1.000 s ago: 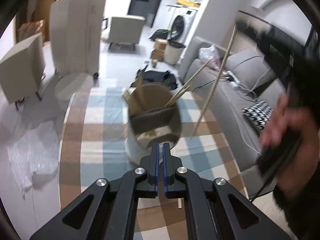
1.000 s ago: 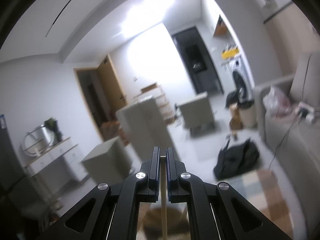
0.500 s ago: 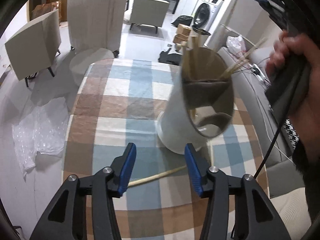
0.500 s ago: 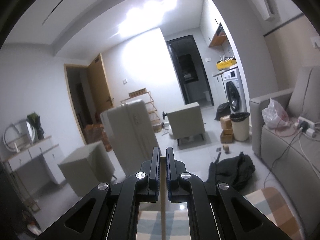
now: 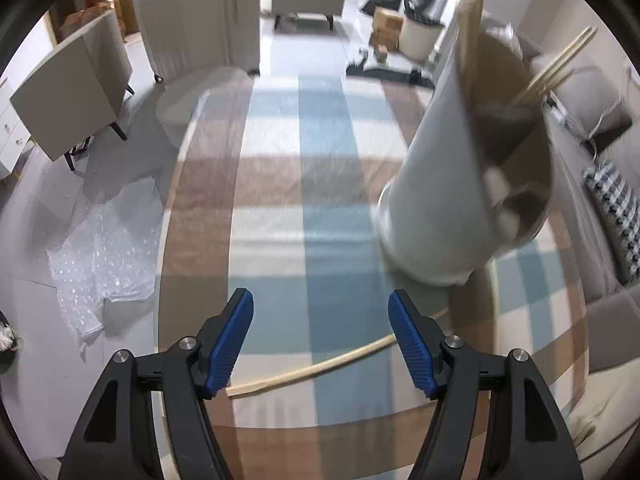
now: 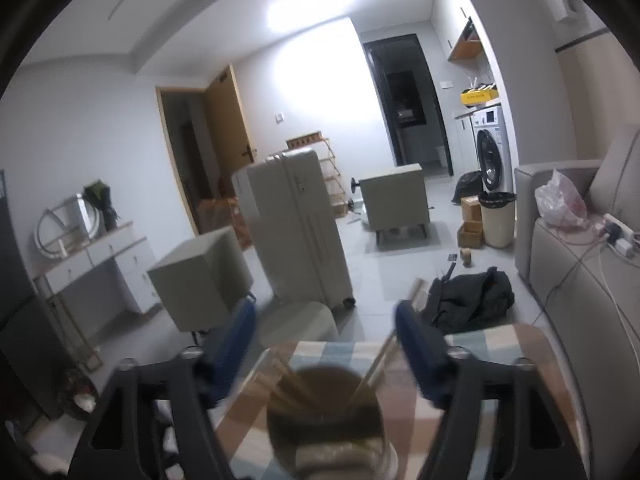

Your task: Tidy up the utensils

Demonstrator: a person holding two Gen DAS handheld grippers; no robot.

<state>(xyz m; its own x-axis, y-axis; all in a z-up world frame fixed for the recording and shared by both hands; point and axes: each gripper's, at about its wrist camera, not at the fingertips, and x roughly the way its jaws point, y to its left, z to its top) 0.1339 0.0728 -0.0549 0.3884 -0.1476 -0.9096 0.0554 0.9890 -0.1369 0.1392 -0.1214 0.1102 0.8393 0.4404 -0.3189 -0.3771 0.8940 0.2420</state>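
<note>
A white utensil holder stands on the checked tablecloth at the right, with several wooden chopsticks sticking out. One loose chopstick lies on the cloth just in front of my left gripper, which is open and empty. In the right wrist view the holder sits right below my right gripper, which is open and empty, with chopsticks leaning inside the holder.
The round table's left edge drops to a floor with bubble wrap. A grey sofa is on the right. A suitcase, stools and a black bag stand beyond the table.
My left gripper opened, released the holder and pulled back left. My right gripper opened and let go of its chopstick, which now stands in the holder.
</note>
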